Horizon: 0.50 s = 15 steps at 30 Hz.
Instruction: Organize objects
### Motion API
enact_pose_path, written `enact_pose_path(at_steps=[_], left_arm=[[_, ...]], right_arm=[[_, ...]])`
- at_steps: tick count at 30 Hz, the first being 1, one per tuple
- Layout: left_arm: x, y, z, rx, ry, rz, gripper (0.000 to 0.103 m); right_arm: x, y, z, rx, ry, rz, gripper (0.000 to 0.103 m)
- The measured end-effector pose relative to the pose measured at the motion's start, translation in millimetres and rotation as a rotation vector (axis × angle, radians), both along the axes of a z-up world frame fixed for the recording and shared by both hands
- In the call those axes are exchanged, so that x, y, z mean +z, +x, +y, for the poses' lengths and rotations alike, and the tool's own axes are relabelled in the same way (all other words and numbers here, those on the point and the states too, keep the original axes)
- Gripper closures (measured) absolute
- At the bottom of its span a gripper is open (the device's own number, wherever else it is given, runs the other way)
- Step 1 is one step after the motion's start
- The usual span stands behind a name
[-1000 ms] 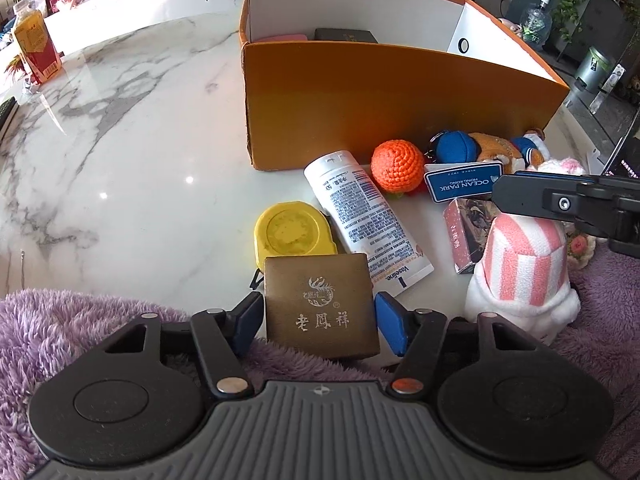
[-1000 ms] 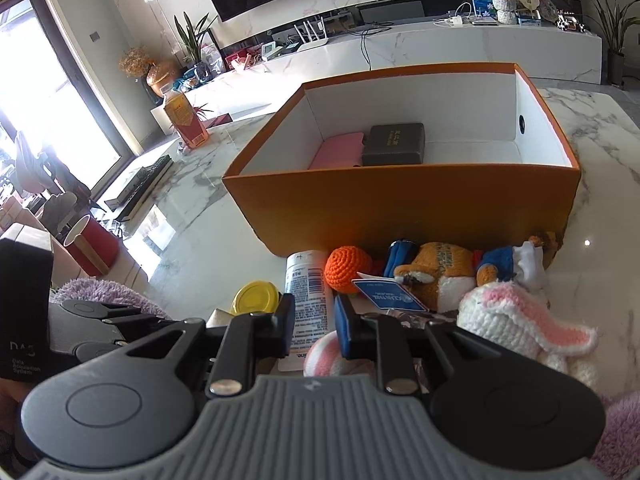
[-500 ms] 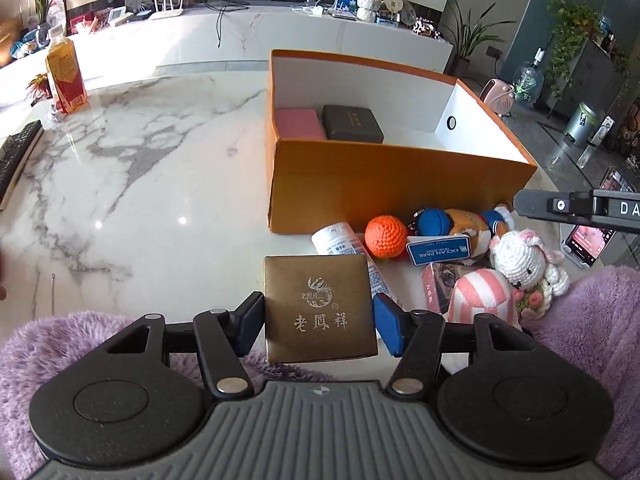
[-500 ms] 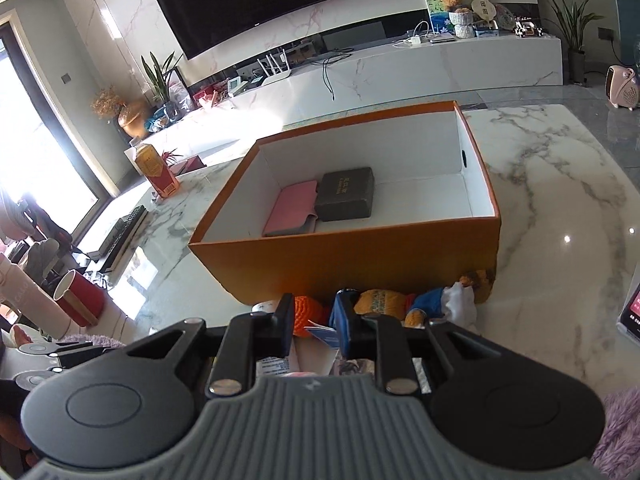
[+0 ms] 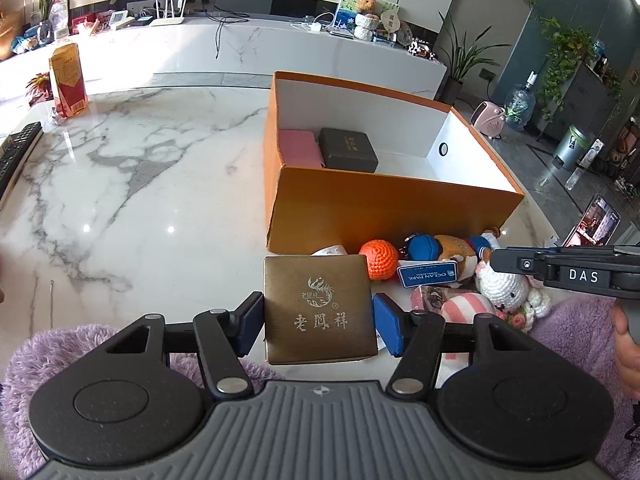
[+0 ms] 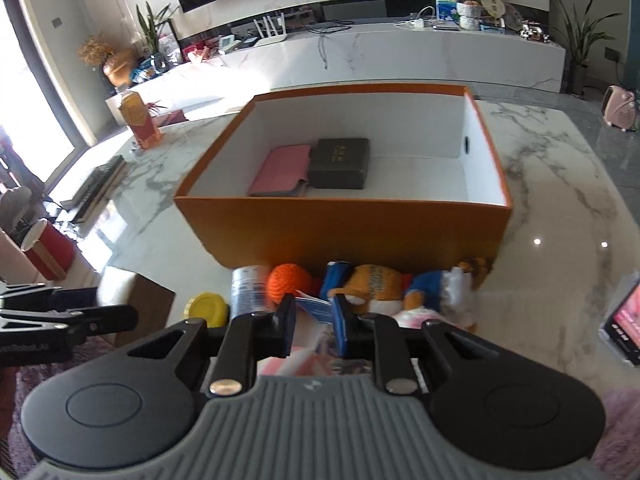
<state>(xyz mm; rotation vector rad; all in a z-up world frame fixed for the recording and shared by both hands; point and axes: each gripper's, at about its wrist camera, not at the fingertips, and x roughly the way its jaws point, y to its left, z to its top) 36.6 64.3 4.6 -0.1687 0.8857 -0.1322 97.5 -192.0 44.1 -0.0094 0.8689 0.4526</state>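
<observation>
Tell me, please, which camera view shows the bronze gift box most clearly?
The left wrist view. There the bronze gift box fills the centre, its lid and printed characters facing the camera, held in the left hand-held gripper. The right wrist view shows only a blurred brown side at the left edge.

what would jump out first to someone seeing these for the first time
The big orange box in the middle of the marble table, open on top, with a pink wallet and a dark case side by side inside. Next, the bronze box held between the fingers of the left gripper. A pile of soft toys, led by an orange ball, lies in front of the orange box.
</observation>
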Motion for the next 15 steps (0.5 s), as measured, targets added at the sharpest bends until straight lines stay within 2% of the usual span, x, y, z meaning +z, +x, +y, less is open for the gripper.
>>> enact_pose_path(at_steps=[4, 9, 12, 15], left_arm=[[-4.5, 2.3, -2.2, -0.01, -0.013, 0.01, 0.035], [-2.1, -1.1, -2.9, -0.012, -0.011, 0.002, 0.035], [0.2, -4.5, 0.5, 0.01, -0.003, -0.002, 0.035], [0.9, -5.4, 1.7, 0.019, 0.004, 0.003, 0.035]], right_arm=[[-10.0, -12.7, -15.7, -0.016, -0.053, 0.033, 0.083], [-35.6, -20.2, -9.4, -0.018, -0.118, 0.078, 0.087], [-38.3, -22.1, 1.0, 0.031, -0.081, 0.092, 0.087], [-39.6, -22.4, 13.2, 0.11, 0.01, 0.167, 0.086]])
